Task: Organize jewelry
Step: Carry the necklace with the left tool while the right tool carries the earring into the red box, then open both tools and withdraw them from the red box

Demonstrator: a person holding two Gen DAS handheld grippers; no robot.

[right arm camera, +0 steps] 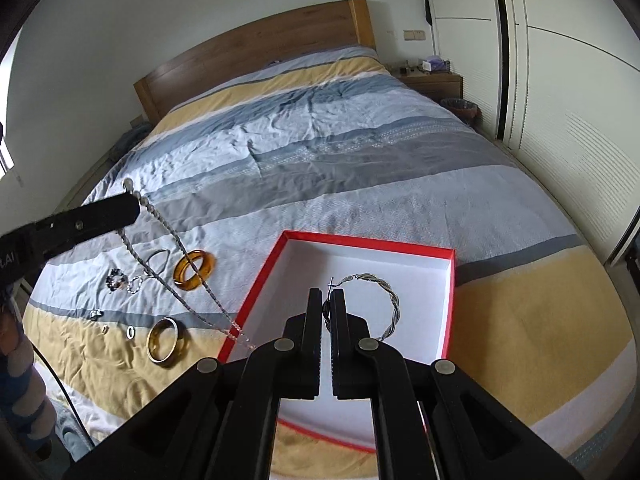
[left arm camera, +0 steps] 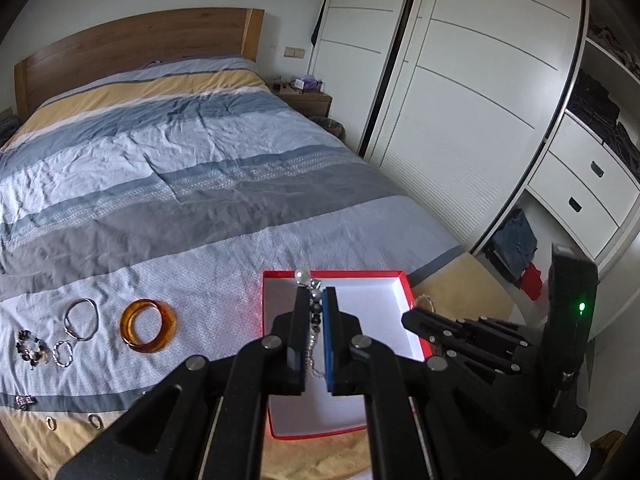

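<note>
On the striped bed cover [right arm camera: 360, 184], far left, lies a dark beaded bracelet [left arm camera: 31, 349], and just beside it a small twisted silver hoop [left arm camera: 63, 353]. Next comes a thin silver bangle [left arm camera: 81, 319], then a chunky amber bangle [left arm camera: 148, 325], glossy and see-through. Nearer the foot of the bed, on the yellow stripe, sit a small clip [right arm camera: 96, 313], two little rings [right arm camera: 131, 332] and a wide gold bangle [right arm camera: 167, 341] with a pale rim.

The left tongs [left arm camera: 313, 304] are closed narrowly on a necklace [right arm camera: 176, 264]: pearl-like beads at the top poke out above the fingertips, and a twisted silver chain hangs down in a long loop (in the right wrist view it drapes in front of the amber bangle). Its lower end reaches the left rim of the box; I cannot tell whether it touches.

The red box [right arm camera: 452, 300], shallow with a white inside, lies open on the cover, right of the loose pieces.

The right tongs [right arm camera: 327, 300] are nearly closed, pinching a large silver hoop [right arm camera: 390, 300] of twisted strands with a thin pin at its open end. The hoop sticks out to the right of the fingertips, over the white floor of the box; whether it rests on the floor cannot be told.

Far right stand the white wardrobe doors [left arm camera: 460, 100].
</note>
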